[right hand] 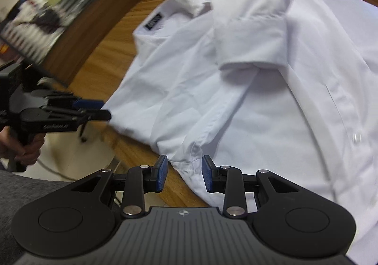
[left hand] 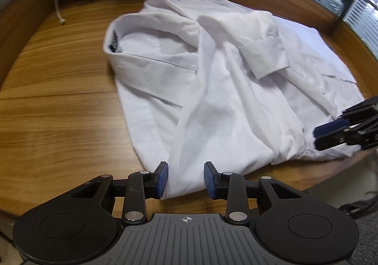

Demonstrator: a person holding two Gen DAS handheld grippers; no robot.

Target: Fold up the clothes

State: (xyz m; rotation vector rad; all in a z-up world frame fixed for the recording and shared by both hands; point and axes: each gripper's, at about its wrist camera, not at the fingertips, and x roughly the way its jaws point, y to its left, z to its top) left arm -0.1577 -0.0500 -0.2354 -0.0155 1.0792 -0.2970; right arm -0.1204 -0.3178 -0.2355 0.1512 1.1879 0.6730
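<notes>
Two grippers are held low at the near edge of a white shirt (left hand: 212,90) that is spread on a wooden table (left hand: 59,99). The shirt is already partly folded: a sleeve (left hand: 259,45) is laid across the chest, and the collar (left hand: 132,36) with its dark label is turned toward the far left.

The left gripper (left hand: 186,178) is pointed down at the near hem. A strip of white cloth is seen between its blue pads (left hand: 163,178), but the pads are not pressed on it (a gap shows on each side), so the jaws are open. The right gripper (right hand: 184,174) is placed at another spot on the hem, where a wrinkled corner lies between its pads. Its jaws are open too, and nothing is gripped.

The step in hand looks like the grab for the next fold. Both bottom corners are being lined up so the lower half can be lifted and laid toward the collar.

Next, both sets of jaws must be squeezed shut on the cloth, with all the layers caught. Then both sides should be lifted together, so the shirt is not pulled crooked.
</notes>
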